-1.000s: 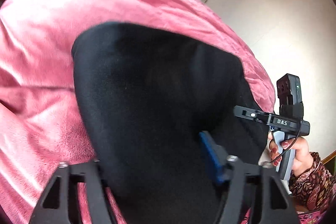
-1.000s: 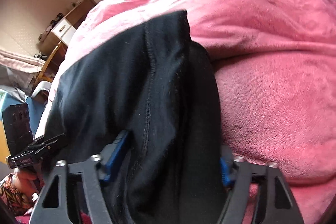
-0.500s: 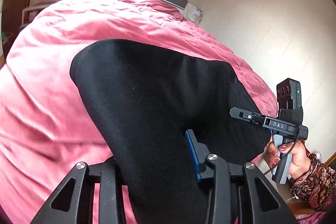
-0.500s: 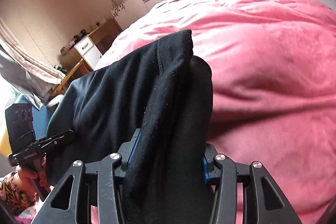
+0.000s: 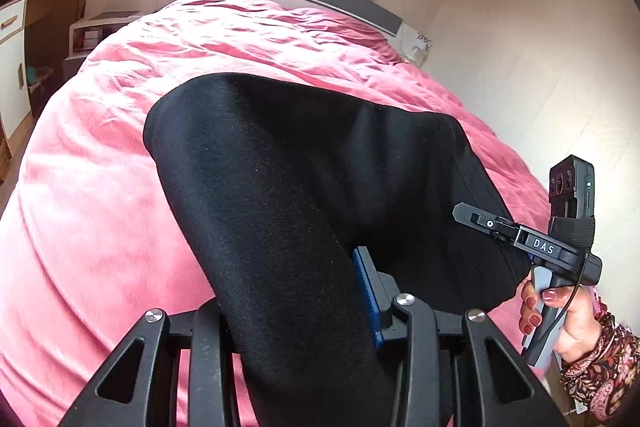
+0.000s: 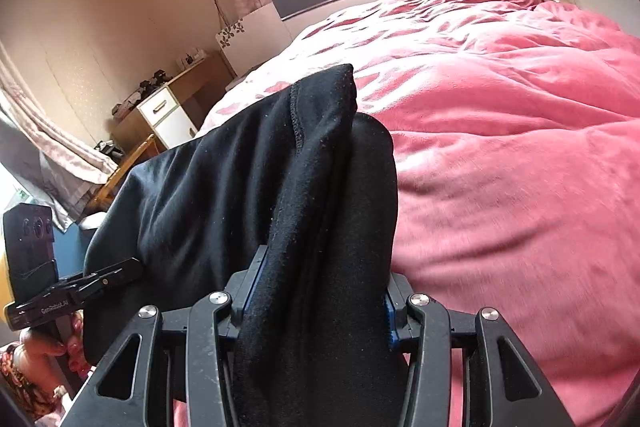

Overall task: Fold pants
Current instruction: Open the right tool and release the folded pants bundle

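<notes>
One bed with a pink blanket (image 5: 100, 211) is spreading out beyond and beneath both tools. One pair of black pants (image 5: 304, 187) is hanging bunched above it, stretching between two grippers. Its cloth is looking thick, lint-flecked, with a stitched seam showing only in the right wrist view. The left gripper (image 5: 296, 303) is clamping one end, the right gripper (image 6: 320, 291) the other. Only the left wrist view is showing the person's right hand (image 5: 560, 315), beside its tool, with a patterned sleeve (image 5: 600, 367).
</notes>
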Demonstrator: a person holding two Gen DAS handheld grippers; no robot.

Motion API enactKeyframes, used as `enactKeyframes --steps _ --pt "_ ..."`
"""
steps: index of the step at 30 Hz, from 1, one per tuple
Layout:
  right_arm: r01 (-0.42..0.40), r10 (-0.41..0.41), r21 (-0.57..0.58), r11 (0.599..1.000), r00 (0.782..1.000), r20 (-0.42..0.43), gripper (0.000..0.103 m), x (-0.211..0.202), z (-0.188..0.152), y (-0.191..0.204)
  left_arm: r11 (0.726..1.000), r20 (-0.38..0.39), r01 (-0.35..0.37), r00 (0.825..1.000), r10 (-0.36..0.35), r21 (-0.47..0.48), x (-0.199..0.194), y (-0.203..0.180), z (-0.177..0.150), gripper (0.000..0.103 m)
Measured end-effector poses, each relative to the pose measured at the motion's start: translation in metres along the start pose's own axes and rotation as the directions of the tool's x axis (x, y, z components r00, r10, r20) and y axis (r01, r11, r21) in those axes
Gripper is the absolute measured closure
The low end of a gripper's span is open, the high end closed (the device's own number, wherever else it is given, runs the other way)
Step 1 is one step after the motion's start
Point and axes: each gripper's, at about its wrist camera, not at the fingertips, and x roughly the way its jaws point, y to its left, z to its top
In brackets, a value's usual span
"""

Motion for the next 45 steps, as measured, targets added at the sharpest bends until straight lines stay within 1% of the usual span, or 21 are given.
enactKeyframes --steps 3,5,7,9,11,13,16,18,20,21,24,27,29,31,32,35,37,40,41,43,45 --pt "0.000 0.000 0.053 0.999 1.000 -0.007 0.056 0.017 0.005 -0.022 1.000 -0.029 -0.021 0.999 0.021 0.000 0.028 0.012 0.011 0.061" --pt "0.010 -0.010 0.110 0.994 1.000 -0.006 0.053 0.029 0.002 -0.037 0.999 -0.035 -0.032 0.999 0.032 -0.001 0.036 0.019 0.008 0.053" --pt "0.012 -0.015 0.176 0.984 1.000 0.014 0.046 0.033 -0.006 -0.052 0.999 -0.023 -0.034 0.999 0.034 -0.013 0.041 0.026 0.001 0.041" --pt "0.014 -0.019 0.211 0.977 1.000 0.023 0.037 0.033 -0.013 -0.060 0.999 -0.012 -0.029 1.000 0.029 -0.039 0.044 0.034 -0.007 0.032" --pt "0.018 -0.024 0.207 0.978 0.999 0.026 0.035 0.033 -0.018 -0.062 0.998 -0.010 -0.012 1.000 0.012 -0.067 0.043 0.038 -0.016 0.031" --pt "0.050 -0.056 0.179 0.983 0.998 0.028 0.029 0.025 -0.023 -0.056 0.995 -0.009 -0.007 1.000 0.006 -0.095 0.038 0.044 -0.025 0.031" --pt "0.106 -0.118 0.195 0.975 0.992 0.047 0.020 0.003 -0.028 -0.053 0.988 -0.005 -0.047 0.999 0.047 -0.145 0.026 0.050 -0.031 0.029" --pt "0.166 -0.180 0.196 0.966 0.982 0.058 0.018 -0.018 -0.031 -0.048 0.980 -0.009 -0.089 0.996 0.089 -0.175 0.020 0.049 -0.032 0.028" --pt "0.197 -0.212 0.167 0.966 0.975 0.072 0.008 -0.041 -0.039 -0.036 0.974 -0.005 -0.116 0.993 0.117 -0.195 0.005 0.046 -0.043 0.028" --pt "0.216 -0.229 0.155 0.964 0.970 0.075 0.000 -0.049 -0.043 -0.030 0.971 0.000 -0.131 0.991 0.134 -0.202 -0.002 0.043 -0.048 0.028" --pt "0.242 -0.252 0.119 0.963 0.965 0.076 0.000 -0.076 -0.059 -0.013 0.960 0.015 -0.193 0.980 0.200 -0.201 -0.024 0.029 -0.070 0.028" --pt "0.245 -0.250 0.092 0.965 0.967 0.043 0.000 -0.092 -0.073 0.005 0.951 0.003 -0.266 0.963 0.270 -0.159 -0.038 0.012 -0.092 0.028" --pt "0.246 -0.249 0.057 0.967 0.968 0.034 0.000 -0.102 -0.085 0.024 0.936 0.013 -0.331 0.942 0.335 -0.121 -0.048 -0.002 -0.107 0.028" --pt "0.250 -0.250 0.013 0.968 0.968 0.030 0.000 -0.109 -0.096 0.041 0.905 0.042 -0.417 0.906 0.421 -0.078 -0.059 -0.019 -0.121 0.028" --pt "0.257 -0.256 -0.016 0.966 0.966 0.030 0.000 -0.114 -0.103 0.051 0.898 0.053 -0.437 0.897 0.440 -0.057 -0.064 -0.027 -0.128 0.028" --pt "0.286 -0.284 -0.066 0.956 0.958 0.037 0.000 -0.119 -0.116 0.077 0.905 0.050 -0.425 0.903 0.426 -0.034 -0.078 -0.043 -0.141 0.028" --pt "0.299 -0.296 -0.081 0.951 0.954 0.044 0.000 -0.125 -0.126 0.089 0.912 0.066 -0.408 0.910 0.410 -0.051 -0.092 -0.050 -0.149 0.028" --pt "0.377 -0.373 -0.077 0.923 0.926 0.055 0.000 -0.133 -0.138 0.104 0.921 0.106 -0.375 0.917 0.386 -0.104 -0.110 -0.059 -0.154 0.028" --pt "0.378 -0.374 -0.078 0.922 0.925 0.065 0.000 -0.136 -0.140 0.109 0.924 0.115 -0.364 0.919 0.376 -0.117 -0.114 -0.062 -0.154 0.028" --pt "0.367 -0.360 -0.093 0.925 0.929 0.086 0.000 -0.145 -0.143 0.120 0.919 0.129 -0.367 0.914 0.385 -0.144 -0.123 -0.067 -0.154 0.028" --pt "0.376 -0.366 -0.091 0.922 0.924 0.114 0.000 -0.153 -0.145 0.129 0.909 0.147 -0.392 0.900 0.411 -0.143 -0.130 -0.075 -0.152 0.028"
